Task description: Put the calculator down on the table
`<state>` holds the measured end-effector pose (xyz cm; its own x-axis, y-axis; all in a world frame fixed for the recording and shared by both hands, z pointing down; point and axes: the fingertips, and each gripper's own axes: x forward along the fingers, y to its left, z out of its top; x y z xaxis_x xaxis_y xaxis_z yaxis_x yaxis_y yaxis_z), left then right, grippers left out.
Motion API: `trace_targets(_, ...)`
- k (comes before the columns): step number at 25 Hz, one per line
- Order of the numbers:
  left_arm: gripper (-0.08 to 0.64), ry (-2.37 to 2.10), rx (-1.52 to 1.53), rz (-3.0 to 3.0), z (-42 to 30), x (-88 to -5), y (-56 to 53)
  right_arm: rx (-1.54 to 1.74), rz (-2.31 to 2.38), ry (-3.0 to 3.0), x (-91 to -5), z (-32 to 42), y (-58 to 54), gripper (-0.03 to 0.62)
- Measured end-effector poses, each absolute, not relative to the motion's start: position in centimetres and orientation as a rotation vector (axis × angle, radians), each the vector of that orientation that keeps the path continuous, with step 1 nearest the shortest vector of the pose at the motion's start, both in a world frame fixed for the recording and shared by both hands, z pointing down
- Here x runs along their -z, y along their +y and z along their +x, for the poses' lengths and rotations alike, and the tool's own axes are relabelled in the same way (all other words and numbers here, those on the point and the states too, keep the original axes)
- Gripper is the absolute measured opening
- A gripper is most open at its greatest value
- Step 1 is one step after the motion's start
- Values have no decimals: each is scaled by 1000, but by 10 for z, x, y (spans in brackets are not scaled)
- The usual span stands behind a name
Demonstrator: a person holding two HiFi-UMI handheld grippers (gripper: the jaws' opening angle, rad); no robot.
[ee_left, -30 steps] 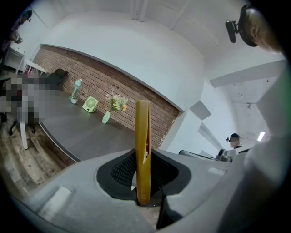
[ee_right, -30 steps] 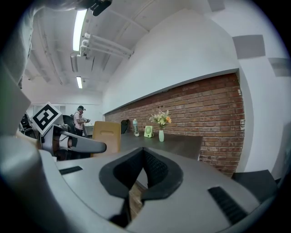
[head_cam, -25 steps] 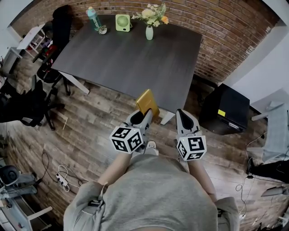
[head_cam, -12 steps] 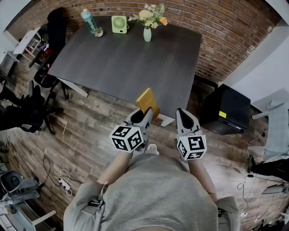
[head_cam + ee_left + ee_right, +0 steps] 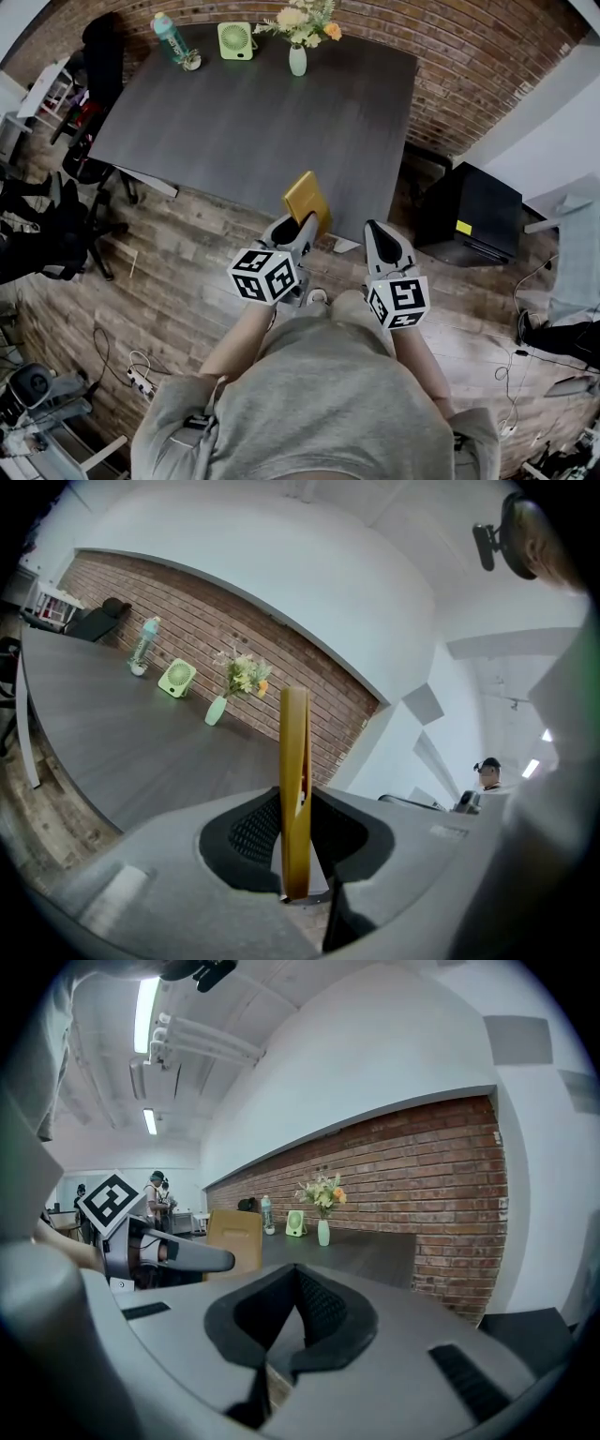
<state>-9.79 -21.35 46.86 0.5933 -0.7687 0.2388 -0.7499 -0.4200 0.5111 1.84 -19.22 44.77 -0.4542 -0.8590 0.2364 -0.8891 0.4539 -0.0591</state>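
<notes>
Hand-held grippers, two: left (image 5: pixel 307 225) clamps one calculator (image 5: pixel 306 196); right (image 5: pixel 374 231) seemingly closed.

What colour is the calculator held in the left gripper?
The calculator is mustard yellow, clearest in the head view.

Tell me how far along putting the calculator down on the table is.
Done: pickup. In hand: the left gripper clamps the calculator upright near the edge of the table; the right gripper is shut, empty. Left: lower it onto the tabletop and release.
</notes>
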Motion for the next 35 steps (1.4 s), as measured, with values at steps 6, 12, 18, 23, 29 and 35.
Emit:
trace_targets(6, 87, -1172, 5, 2220, -87, -484, -231, -289, 1537, -2507, -457, 26, -201, 3)
trace_targets(12, 87, -1146, -47, 2200, -72, -502, -249, -316, 1494, -2513, -470, 27, -220, 3)
trace_targets(18, 87, -1120, -101, 2167, -60, -523, -272, -329, 1462, -2519, -477, 29, -245, 3)
trace_targets(23, 87, -1108, -145, 2139, -49, -539, -287, -352, 1449, -2512, -485, 37, -259, 3)
trace_targets(29, 87, -1088, -195, 2120, -36, -558, -301, -375, 1445, -2508, -492, 43, -275, 3)
trace_targets(35, 87, -1077, -242, 2103, -28, -572, -309, -391, 1446, -2499, -498, 49, -283, 3)
